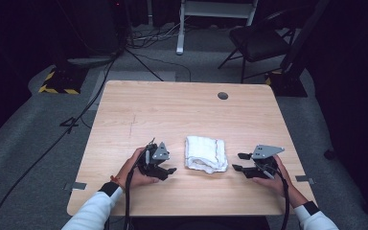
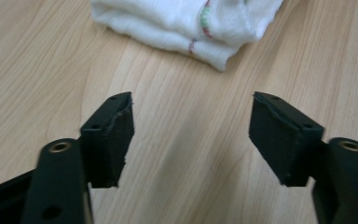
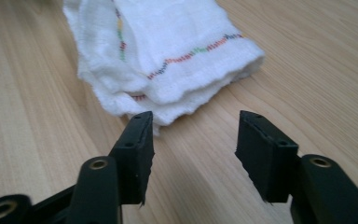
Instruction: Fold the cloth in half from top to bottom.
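With both the left gripper [image 1: 168,168] and right gripper [image 1: 238,162] gaping empty beside the folded white woven cloth [image 1: 206,153], a careless pinch could catch one layer and unfold it on the pale wooden surface [image 1: 172,110].

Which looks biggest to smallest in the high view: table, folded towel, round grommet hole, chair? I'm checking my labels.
1. table
2. chair, though it stands farther from the camera, so its true size is unsure
3. folded towel
4. round grommet hole

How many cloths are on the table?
1. A folded white cloth lies on the table, near its front edge, between the left gripper and the right gripper. Its folds could hide another layer or piece.
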{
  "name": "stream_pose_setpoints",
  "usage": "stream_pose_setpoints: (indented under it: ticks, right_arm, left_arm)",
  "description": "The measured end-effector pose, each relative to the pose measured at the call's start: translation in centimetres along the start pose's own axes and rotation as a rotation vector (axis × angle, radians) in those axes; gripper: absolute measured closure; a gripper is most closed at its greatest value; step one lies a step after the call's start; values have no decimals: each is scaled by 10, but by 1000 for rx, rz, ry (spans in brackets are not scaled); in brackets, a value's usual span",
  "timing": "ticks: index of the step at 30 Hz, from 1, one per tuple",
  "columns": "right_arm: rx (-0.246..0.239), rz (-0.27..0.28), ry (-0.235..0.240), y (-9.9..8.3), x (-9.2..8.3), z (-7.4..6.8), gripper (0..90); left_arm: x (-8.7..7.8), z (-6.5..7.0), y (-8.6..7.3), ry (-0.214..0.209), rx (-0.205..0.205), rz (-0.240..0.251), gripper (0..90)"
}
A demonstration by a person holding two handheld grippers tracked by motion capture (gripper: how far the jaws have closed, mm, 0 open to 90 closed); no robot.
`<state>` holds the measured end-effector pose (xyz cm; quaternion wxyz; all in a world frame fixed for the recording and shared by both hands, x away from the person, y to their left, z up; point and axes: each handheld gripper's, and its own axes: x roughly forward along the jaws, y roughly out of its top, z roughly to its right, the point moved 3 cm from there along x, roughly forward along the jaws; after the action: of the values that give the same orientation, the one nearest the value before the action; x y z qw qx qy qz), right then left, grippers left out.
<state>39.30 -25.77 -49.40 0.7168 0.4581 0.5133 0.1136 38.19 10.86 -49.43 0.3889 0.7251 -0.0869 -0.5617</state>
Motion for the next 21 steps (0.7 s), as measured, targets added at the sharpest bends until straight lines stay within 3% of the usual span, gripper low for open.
stream_pose_setpoints:
  ticks: [4, 11, 21]
  right_arm:
    - [12, -20, -45, -2, -1, 5, 368]
    - [-2, -62, -77, -3, 4, 6, 301]
    - [12, -77, -122, -11, -7, 15, 276]
  left_arm:
    - [-4, 0, -8, 37, -47, 2, 210]
    - [-5, 1, -10, 65, -14, -26, 179]
    - [-15, -6, -26, 127, -15, -45, 180]
